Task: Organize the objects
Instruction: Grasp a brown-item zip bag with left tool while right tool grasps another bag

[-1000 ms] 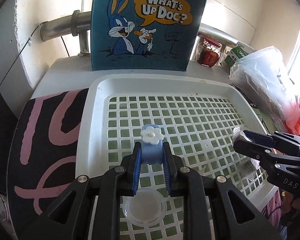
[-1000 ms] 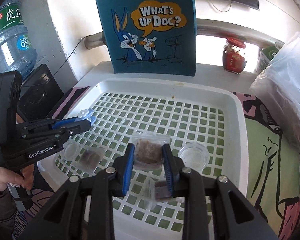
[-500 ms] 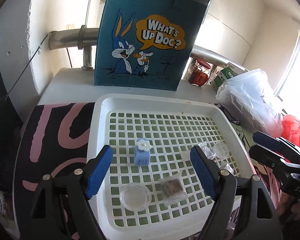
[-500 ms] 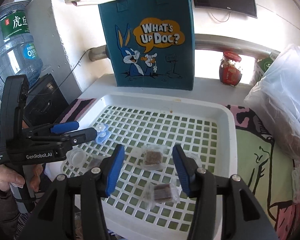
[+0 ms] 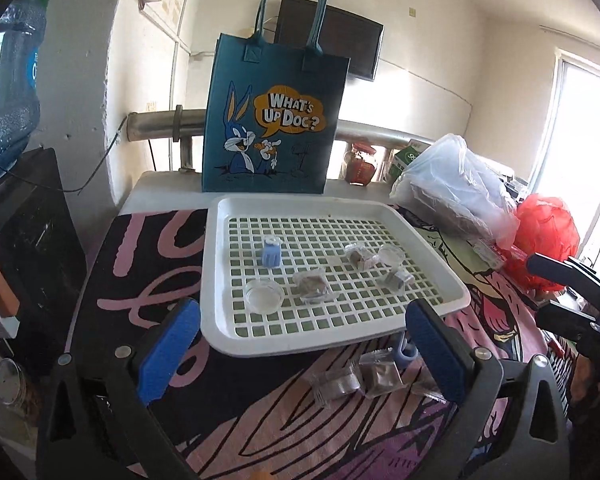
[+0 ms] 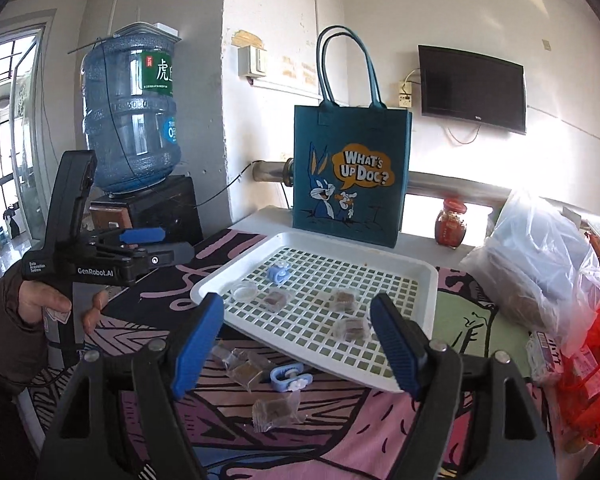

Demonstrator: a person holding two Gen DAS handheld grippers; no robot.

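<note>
Lying flat in the white plastic grid tray [image 5: 220,280], the small blue clip with a white flower [image 5: 271,254] has its long axis running away from the left gripper [image 5: 300,354], flower end at the far side and prongs toward the jaws. It rests ahead of the left jaws and a little toward their left pad, well apart from them. A clear round dish [image 5: 263,296] sits nearer, and a clear-wrapped brown cube [image 5: 313,286] lies beside that dish.

A second ago the left jaws were clamped on this clip and the right jaws pinched a wrapped brown cube [image 6: 345,299]; both things now lie loose in the tray, and both grippers have drawn back and up so the whole tray and the patterned cloth-covered desk [image 5: 148,280] show. The left jaws are opening, about as wide as they go, with nothing between them. The right gripper [image 6: 298,346] is opening too, partway, empty; the tray's near edge shows between its pads. That cube lies just beyond the right jaws, roughly centred. Below both pairs of jaws, on the desk in front of the tray, wait more wrapped cubes [image 6: 274,410] and a second blue flower clip [image 6: 288,378].
</note>
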